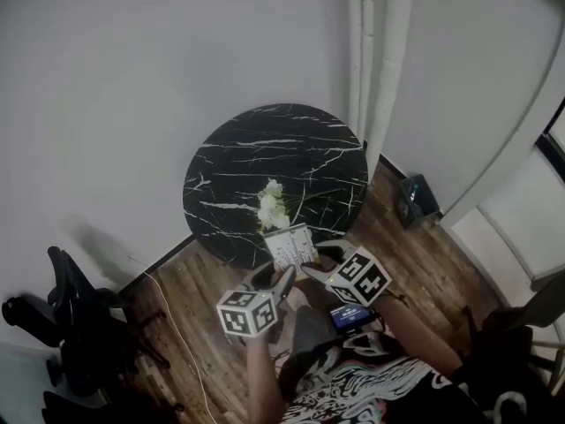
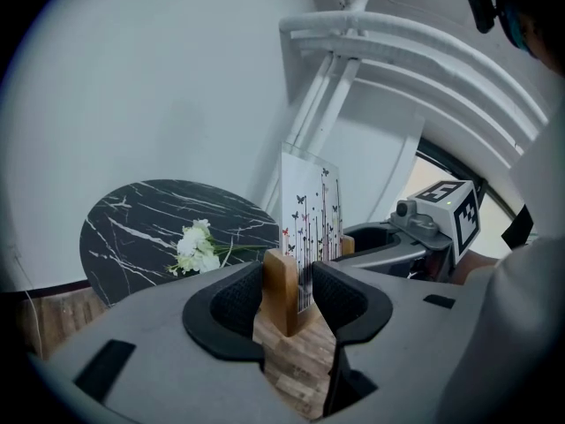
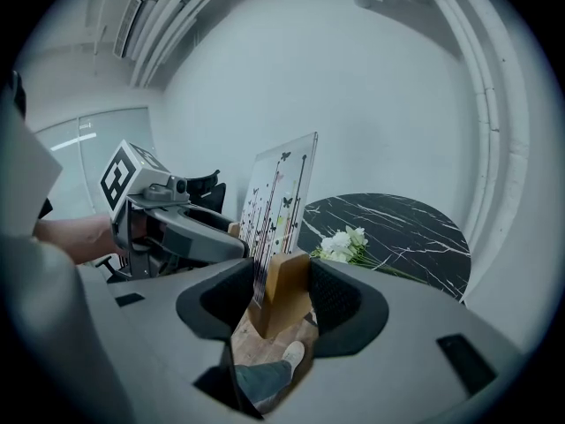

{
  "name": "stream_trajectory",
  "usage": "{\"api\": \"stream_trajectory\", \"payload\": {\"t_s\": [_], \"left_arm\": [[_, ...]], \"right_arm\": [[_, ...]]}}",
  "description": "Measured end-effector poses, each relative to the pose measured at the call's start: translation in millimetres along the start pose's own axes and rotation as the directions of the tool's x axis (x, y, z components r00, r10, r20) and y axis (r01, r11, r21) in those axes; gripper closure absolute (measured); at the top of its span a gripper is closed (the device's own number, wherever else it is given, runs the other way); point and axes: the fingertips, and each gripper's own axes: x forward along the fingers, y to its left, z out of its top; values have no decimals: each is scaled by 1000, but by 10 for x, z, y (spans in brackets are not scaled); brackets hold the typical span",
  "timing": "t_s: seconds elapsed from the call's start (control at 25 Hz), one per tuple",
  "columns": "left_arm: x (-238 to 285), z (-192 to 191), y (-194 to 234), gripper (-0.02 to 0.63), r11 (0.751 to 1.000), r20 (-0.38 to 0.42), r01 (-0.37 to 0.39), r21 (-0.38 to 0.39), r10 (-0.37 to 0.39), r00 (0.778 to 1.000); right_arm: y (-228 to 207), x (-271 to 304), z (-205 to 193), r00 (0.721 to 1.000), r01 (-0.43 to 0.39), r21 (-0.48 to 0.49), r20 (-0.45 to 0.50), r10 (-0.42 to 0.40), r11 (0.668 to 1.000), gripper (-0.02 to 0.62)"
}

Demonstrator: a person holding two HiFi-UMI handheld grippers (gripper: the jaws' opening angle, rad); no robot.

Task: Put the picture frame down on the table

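A picture frame [image 1: 290, 246], a clear panel printed with butterflies and stems on wooden feet, is held in the air just off the near edge of the round black marble table [image 1: 238, 166]. My left gripper [image 1: 282, 278] is shut on one wooden foot [image 2: 281, 291]. My right gripper [image 1: 311, 272] is shut on the other wooden foot [image 3: 284, 291]. The panel [image 2: 310, 219] stands upright between the two grippers, and the panel [image 3: 281, 201] also shows in the right gripper view. The frame hangs over the wooden floor, not on the table.
A bunch of white flowers [image 1: 273, 205] lies on the near part of the table. White pipes [image 1: 375, 60] run down the wall behind it. A black office chair [image 1: 75, 312] stands at the left, a small dark box [image 1: 415, 197] on the floor at the right.
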Motion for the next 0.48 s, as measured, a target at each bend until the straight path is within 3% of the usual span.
{"api": "stream_trajectory", "payload": {"t_s": [0.28,0.48], "left_arm": [[512,438,658,429,998,-26,63,-11,-63,998],[772,858,1292,429,996,-48,89,-15,-89,995]], "right_arm": [[-607,579,380,996,74,-22,-41,-75,997,402],[-1002,1139,764,996,85,27,-40,-84,996,402]]}}
